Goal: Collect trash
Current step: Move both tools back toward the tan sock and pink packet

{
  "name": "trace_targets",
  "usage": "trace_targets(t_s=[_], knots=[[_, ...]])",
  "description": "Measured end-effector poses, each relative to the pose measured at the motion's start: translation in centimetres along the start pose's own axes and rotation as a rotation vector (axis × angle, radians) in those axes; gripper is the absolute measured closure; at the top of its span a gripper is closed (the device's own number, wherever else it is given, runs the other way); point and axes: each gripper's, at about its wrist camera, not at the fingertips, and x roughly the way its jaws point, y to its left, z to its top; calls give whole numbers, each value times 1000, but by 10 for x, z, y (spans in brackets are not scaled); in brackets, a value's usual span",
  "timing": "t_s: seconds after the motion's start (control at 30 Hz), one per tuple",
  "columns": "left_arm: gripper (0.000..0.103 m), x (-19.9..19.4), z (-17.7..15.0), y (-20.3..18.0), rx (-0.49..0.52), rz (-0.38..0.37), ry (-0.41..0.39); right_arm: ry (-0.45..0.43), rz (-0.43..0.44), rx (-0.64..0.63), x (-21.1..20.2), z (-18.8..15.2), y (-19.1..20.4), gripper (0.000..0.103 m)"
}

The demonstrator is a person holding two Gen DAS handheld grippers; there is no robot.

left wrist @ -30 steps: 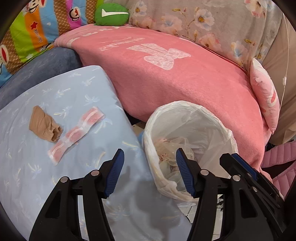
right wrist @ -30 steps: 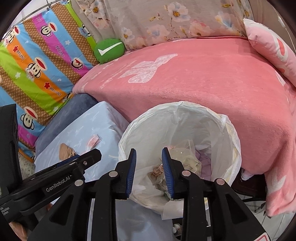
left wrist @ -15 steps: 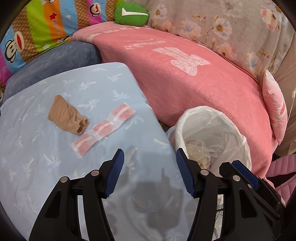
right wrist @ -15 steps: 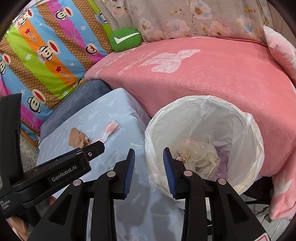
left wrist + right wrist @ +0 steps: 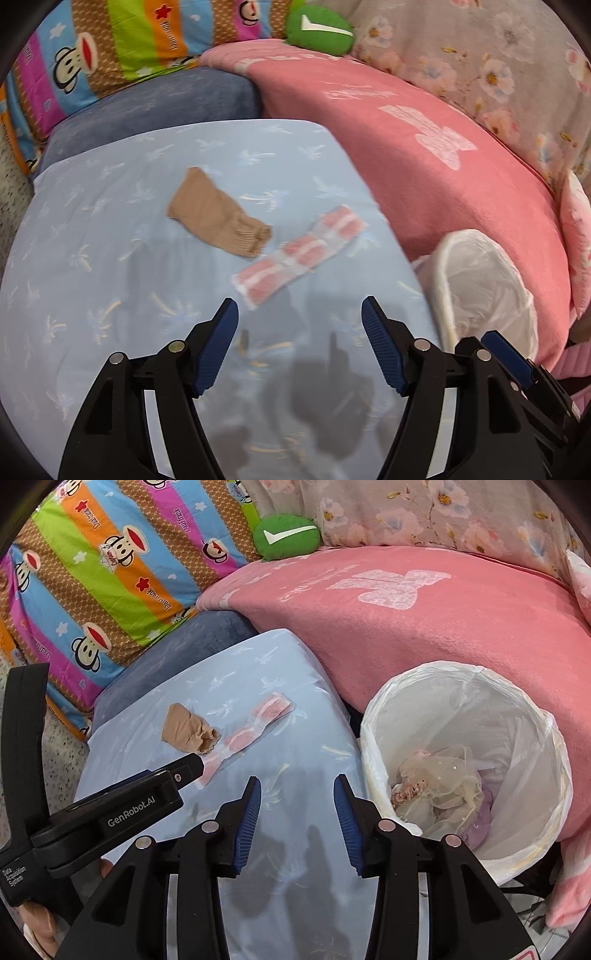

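Note:
A tan sock [image 5: 218, 216] [image 5: 188, 731] and a pink-and-white wrapper strip [image 5: 299, 254] [image 5: 255, 727] lie on the light blue cloth-covered surface [image 5: 110, 277] [image 5: 295, 849]. To their right stands a bin lined with a white bag [image 5: 480, 284] [image 5: 543, 746], with crumpled trash [image 5: 439, 790] inside. My left gripper [image 5: 299, 314] hovers just short of the wrapper, its jaws opening, nothing between them. My right gripper [image 5: 297, 786] hangs over the blue cloth left of the bin, jaws opening too, with nothing in them. The left gripper's body [image 5: 110, 812] shows at the right view's left edge.
A pink blanket [image 5: 424, 147] [image 5: 406, 609] covers the bed behind the bin. A striped monkey-print cushion [image 5: 92, 572], a green pillow [image 5: 317, 33] [image 5: 288, 535] and a floral cover [image 5: 498, 66] sit further back. A dark blue cushion [image 5: 159, 103] borders the blue surface.
Both grippers have swung left, away from the bin and over the blue cloth, so the sock and wrapper now sit nearer the centre. Both pairs of jaws stand wider apart.

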Motion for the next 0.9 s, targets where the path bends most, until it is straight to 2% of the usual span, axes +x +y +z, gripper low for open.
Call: trace_targets(t_s=[0.13, 0.23, 0.5, 0.7, 0.77, 0.9], knots=[[33, 4, 3, 28, -47, 58, -1, 26, 25, -11, 18, 1, 20, 55], [32, 10, 7, 52, -81, 101, 2, 48, 42, -24, 35, 4, 33, 55], [27, 30, 23, 102, -171, 153, 15, 93, 75, -40, 84, 16, 61, 51], [23, 46, 43, 112, -192, 156, 17, 110, 66, -15, 121, 30, 70, 51], [17, 52, 48, 112, -196, 154, 12, 113, 59, -1, 130, 35, 69, 51], [16, 69, 60, 108, -198, 147, 16, 117, 40, 15, 147, 41, 68, 51]])
